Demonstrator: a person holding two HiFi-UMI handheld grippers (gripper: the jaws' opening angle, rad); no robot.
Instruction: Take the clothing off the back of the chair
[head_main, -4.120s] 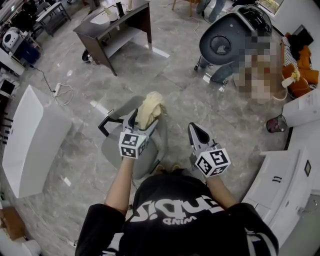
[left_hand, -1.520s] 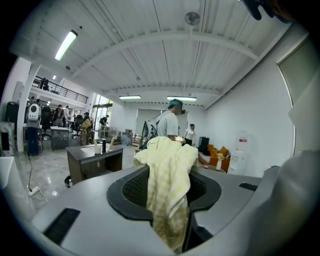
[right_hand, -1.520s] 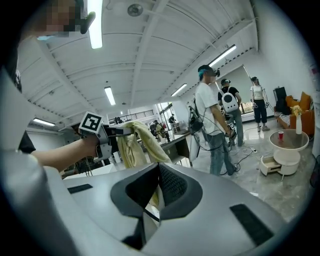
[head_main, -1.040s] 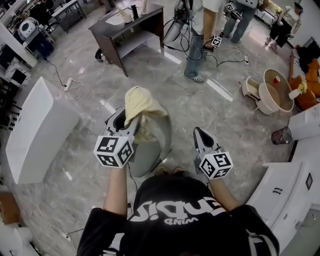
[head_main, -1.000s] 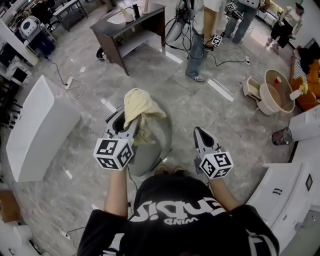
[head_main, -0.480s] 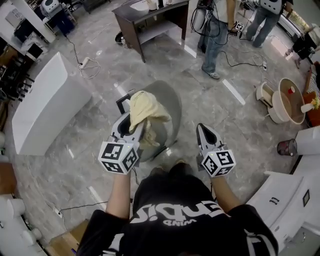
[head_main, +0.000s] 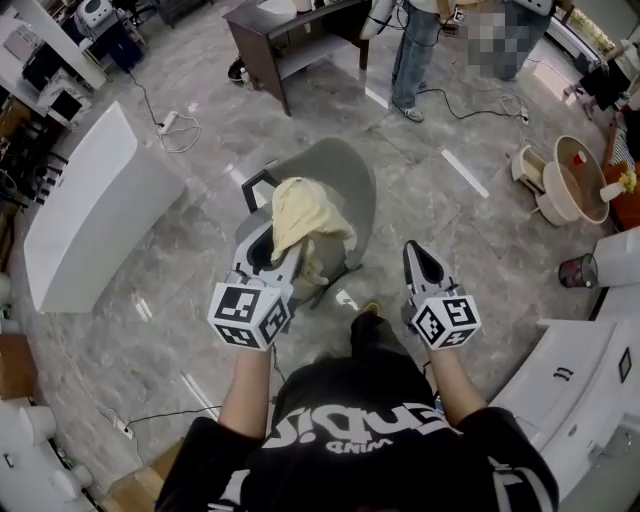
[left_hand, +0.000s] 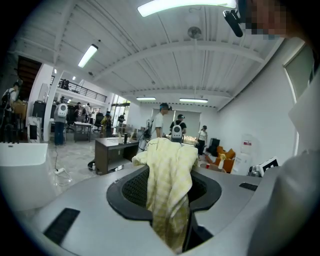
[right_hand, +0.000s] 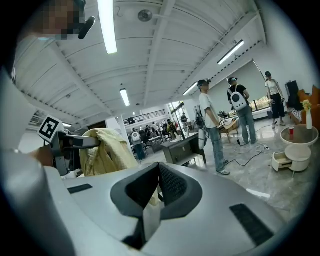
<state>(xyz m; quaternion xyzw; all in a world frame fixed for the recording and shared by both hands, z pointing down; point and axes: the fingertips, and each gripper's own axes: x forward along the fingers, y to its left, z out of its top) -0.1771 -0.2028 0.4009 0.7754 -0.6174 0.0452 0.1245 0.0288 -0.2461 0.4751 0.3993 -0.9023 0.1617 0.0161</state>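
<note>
My left gripper (head_main: 284, 256) is shut on a pale yellow garment (head_main: 306, 216), which bunches above the jaws and hangs down between them. In the left gripper view the cloth (left_hand: 170, 170) fills the gap of the left gripper (left_hand: 169, 196). The grey shell chair (head_main: 350, 178) stands just beyond the garment, and I cannot tell whether the cloth still touches it. My right gripper (head_main: 419, 252) is shut with nothing in it, to the right of the chair. From the right gripper (right_hand: 157, 171) view, the garment (right_hand: 107, 151) shows to the left.
A long white cabinet (head_main: 88, 210) stands at the left and a dark desk (head_main: 292, 28) at the back. A person (head_main: 414, 48) stands beyond the chair amid floor cables (head_main: 172, 130). A round beige table (head_main: 586, 182) and white counters (head_main: 566, 372) line the right.
The garment has come away with my left gripper as both grippers drew back from the chair. The chair now sits farther off, and the standing person has shifted towards the top edge.
</note>
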